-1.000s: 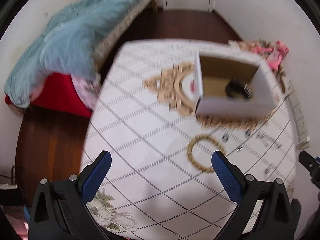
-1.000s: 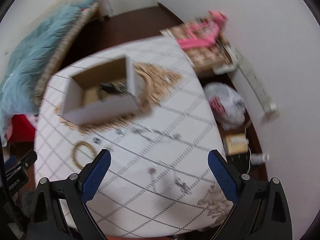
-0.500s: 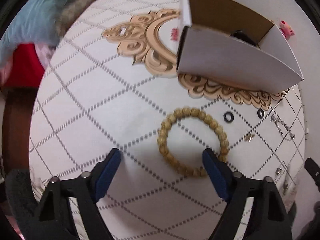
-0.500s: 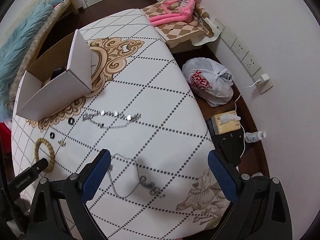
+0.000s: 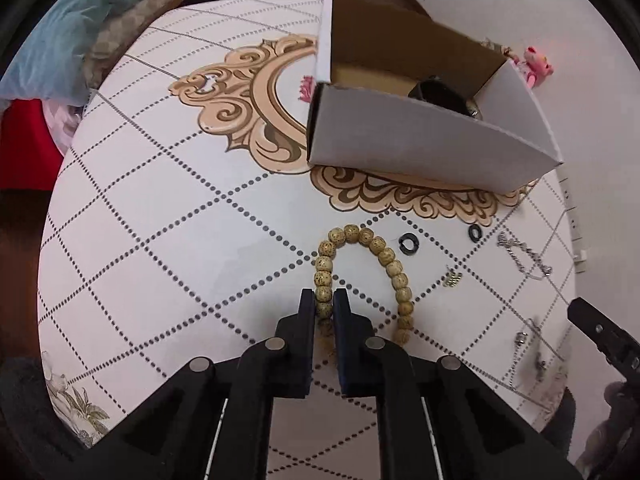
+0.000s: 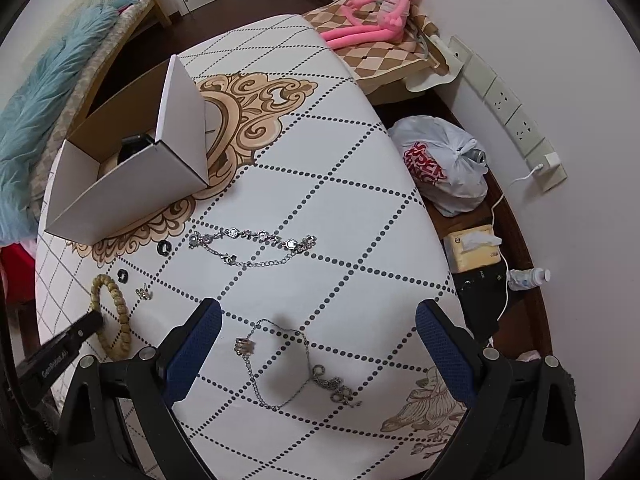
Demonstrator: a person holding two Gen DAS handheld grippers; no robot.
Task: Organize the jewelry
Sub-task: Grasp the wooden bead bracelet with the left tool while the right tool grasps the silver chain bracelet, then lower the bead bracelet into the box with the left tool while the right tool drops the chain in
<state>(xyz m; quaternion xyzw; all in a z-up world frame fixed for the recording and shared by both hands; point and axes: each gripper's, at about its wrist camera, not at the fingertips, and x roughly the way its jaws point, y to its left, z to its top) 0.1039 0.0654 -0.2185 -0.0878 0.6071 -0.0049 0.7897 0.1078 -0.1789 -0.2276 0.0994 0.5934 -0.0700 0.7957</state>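
bead bracelet [image 5: 362,276] lower centre, on tabletop [image 5: 160,240] | left tongs [image 5: 324,304] pinch its beads, for lifting into box [image 5: 420,136] | right tongs [image 6: 318,344] gape over chain necklace [image 6: 288,364]

The right tongs [image 6: 318,354] gape wide above a silver necklace [image 6: 288,364] on the table [image 6: 360,240]. Beyond lies a silver bracelet [image 6: 252,246] — near the white box [image 6: 132,184].

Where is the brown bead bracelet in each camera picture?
Left wrist view: the tan wooden bead bracelet lies low in the centre, pinched by the left gripper.
Right wrist view: it lies at the far left edge.
Shared landmark: the open white cardboard box beyond it.
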